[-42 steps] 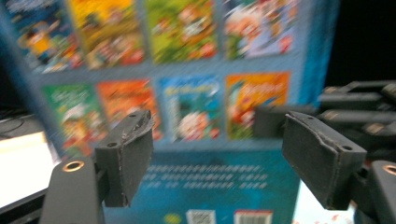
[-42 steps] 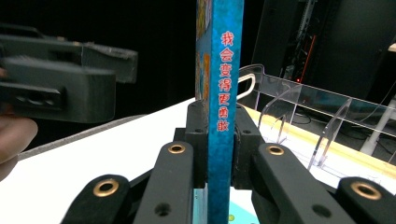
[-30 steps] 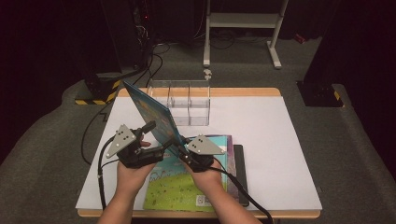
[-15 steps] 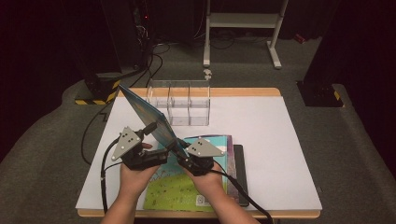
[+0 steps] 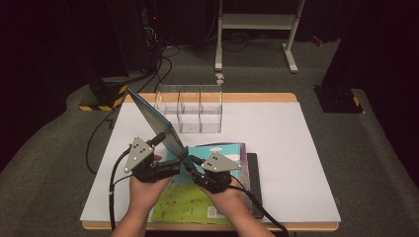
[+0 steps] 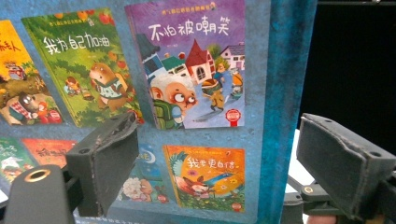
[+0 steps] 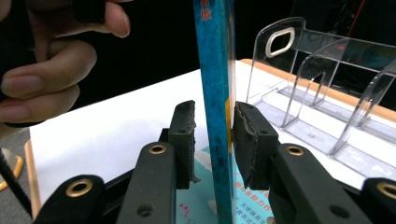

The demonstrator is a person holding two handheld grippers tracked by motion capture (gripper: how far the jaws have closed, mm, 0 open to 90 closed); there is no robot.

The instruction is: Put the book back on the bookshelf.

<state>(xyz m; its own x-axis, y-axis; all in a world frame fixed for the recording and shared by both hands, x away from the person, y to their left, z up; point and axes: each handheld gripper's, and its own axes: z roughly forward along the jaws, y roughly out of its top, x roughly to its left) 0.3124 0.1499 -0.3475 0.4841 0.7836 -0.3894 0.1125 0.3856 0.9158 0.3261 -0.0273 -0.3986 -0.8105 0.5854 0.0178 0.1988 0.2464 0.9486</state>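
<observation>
Upright now: blue picture book [image 5: 157, 123] stands on edge, tilted, just in front of clear divider rack [image 5: 190, 109]. Right hand-held gripper [image 5: 190, 160] straddles book's lower edge, jaws just opening, small gaps beside pads, no pinch. Left hand-held gripper [image 5: 173, 153] spread wide, facing back cover [image 6: 196, 107], not touching. Second book [image 5: 197, 197] flat on tabletop [image 5: 296, 148] below.

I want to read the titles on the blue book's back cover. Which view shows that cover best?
The left gripper view: the blue book faces the camera, its small cover pictures and titles sharp. The right gripper view shows its spine edge-on between the jaws. The high view shows it tilted and small.
</observation>
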